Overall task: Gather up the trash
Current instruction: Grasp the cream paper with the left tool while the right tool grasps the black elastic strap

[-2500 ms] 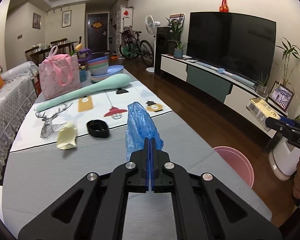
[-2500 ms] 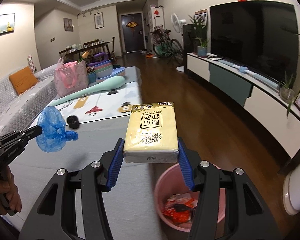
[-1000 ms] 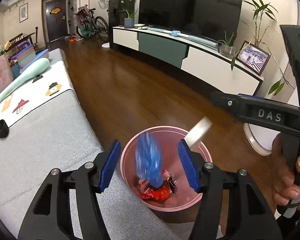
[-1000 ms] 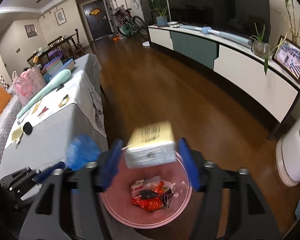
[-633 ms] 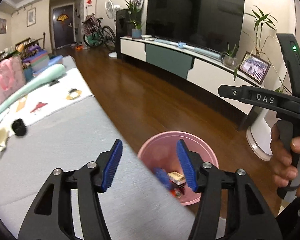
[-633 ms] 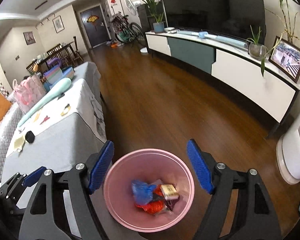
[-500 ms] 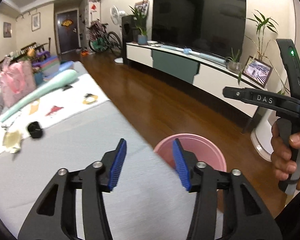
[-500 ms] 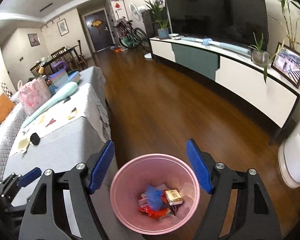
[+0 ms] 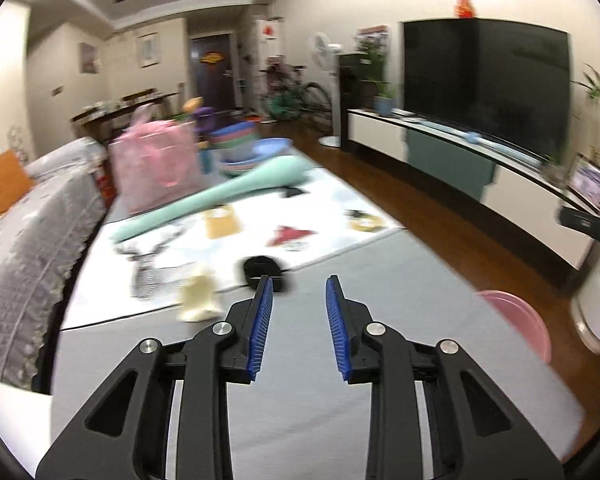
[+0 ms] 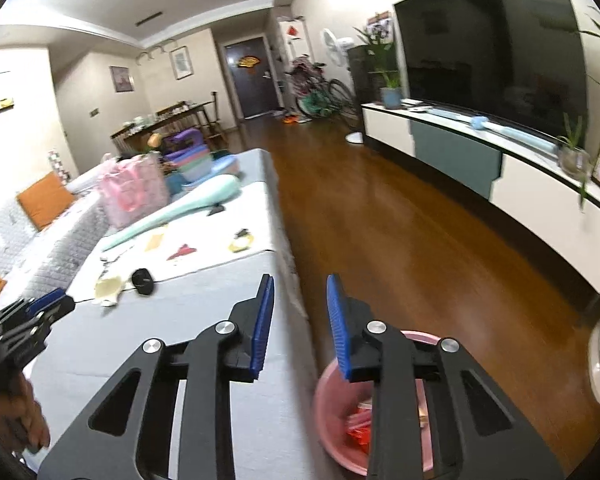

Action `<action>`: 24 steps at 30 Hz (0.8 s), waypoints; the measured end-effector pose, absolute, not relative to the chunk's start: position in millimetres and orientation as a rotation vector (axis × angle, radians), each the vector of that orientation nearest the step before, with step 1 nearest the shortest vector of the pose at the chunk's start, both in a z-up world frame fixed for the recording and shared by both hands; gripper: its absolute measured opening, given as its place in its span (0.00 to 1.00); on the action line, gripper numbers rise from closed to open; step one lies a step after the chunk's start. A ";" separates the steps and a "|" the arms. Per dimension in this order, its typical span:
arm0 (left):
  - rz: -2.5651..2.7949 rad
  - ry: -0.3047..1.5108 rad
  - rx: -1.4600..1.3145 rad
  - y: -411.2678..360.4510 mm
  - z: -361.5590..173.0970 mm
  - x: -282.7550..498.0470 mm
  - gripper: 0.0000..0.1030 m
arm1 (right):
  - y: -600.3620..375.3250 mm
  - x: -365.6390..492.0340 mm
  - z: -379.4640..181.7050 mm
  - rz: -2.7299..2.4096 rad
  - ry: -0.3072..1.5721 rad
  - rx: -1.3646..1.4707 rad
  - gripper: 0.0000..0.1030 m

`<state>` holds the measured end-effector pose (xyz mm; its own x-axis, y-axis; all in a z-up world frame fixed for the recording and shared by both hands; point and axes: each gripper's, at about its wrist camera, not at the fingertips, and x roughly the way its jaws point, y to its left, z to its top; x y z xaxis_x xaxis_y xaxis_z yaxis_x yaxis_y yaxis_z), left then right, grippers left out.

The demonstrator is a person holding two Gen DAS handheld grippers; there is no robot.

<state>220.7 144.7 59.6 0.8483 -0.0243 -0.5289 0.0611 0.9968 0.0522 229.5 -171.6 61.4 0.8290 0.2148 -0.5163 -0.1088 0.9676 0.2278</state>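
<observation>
My left gripper [image 9: 299, 310] is open and empty above the grey table [image 9: 380, 392]. Just beyond its tips lie a cream crumpled paper [image 9: 198, 298] and a black round object [image 9: 262, 270]. My right gripper [image 10: 300, 314] is open and empty near the table's right edge, above the pink bin [image 10: 334, 408] on the floor. The bin holds red and pale trash, partly hidden by the right finger. The paper [image 10: 107, 286] and black object [image 10: 143, 280] show in the right wrist view, left of the left gripper's tip [image 10: 46, 300]. The bin rim [image 9: 516, 316] shows at the right in the left wrist view.
A long mint-green object [image 9: 220, 196], a pink bag [image 9: 156, 164] and stacked bowls [image 9: 240, 144] stand at the table's far end. A grey sofa [image 9: 24, 232] runs along the left. Wooden floor [image 10: 420, 240] and a TV cabinet [image 10: 500, 176] lie to the right.
Both grippers let go of the blue bag and the tissue pack over the bin; both items are now in it. Both grippers have since swung back up toward the table, jaws a little narrower.
</observation>
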 end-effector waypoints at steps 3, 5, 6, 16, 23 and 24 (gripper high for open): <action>0.031 0.578 -0.002 189.9 41.1 232.5 0.25 | -141.4 234.4 61.5 0.226 0.571 0.177 0.30; 0.062 0.604 -0.031 208.7 30.7 239.1 0.21 | -120.1 239.4 59.4 0.265 0.581 0.171 0.30; 0.079 0.617 -0.045 219.2 25.1 243.5 0.20 | -108.8 242.3 58.2 0.284 0.587 0.164 0.30; 0.082 0.656 -0.149 266.3 -2.2 274.6 0.20 | 0.5 280.2 35.2 0.427 0.658 0.105 0.29; 0.048 0.674 -0.151 266.4 -13.5 290.2 0.21 | 55.1 317.7 8.6 0.441 0.718 0.084 0.39; 0.046 0.679 -0.139 264.1 -15.5 292.9 0.21 | 61.3 324.7 5.0 0.445 0.729 0.085 0.39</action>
<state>292.9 264.1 -15.5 0.7779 -0.0032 -0.6284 -0.0877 0.9897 -0.1135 324.7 61.3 5.0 0.6570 0.4216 -0.6250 -0.3635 0.9034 0.2272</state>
